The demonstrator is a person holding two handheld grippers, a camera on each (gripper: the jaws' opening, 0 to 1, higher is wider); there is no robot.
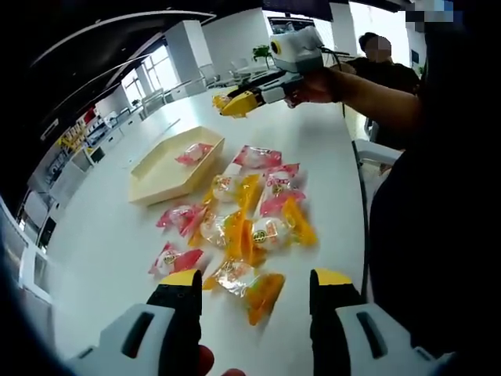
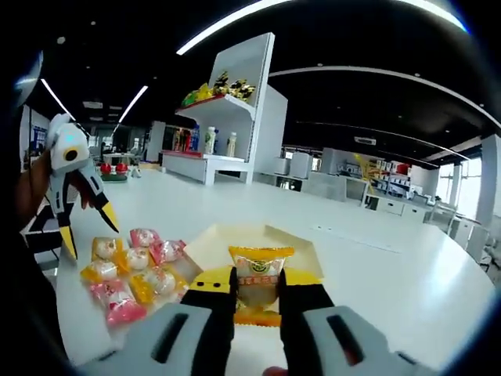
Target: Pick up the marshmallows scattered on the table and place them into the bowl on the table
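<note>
Right hand-held gripper (image 2: 257, 291) clamped on upright yellow marshmallow packet (image 2: 259, 280), left hand-held gripper (image 1: 254, 283) jaws apart

This looks like a big open office or showroom. The room is very wide, with a dark ceiling (image 2: 368, 102) and long strips of light (image 2: 235, 23) running across it. A tall white shelf unit (image 2: 250, 110) stands in the middle, with bottles and colourful things set out on it. Long white counters (image 2: 376, 204) and desks sit far back. Big bright windows (image 1: 153, 70) line one wall, and a green plant (image 1: 261, 52) stands near them. The work happens on a large, smooth white table (image 1: 117, 235). A person (image 1: 383, 70) sits at its far end.
</note>
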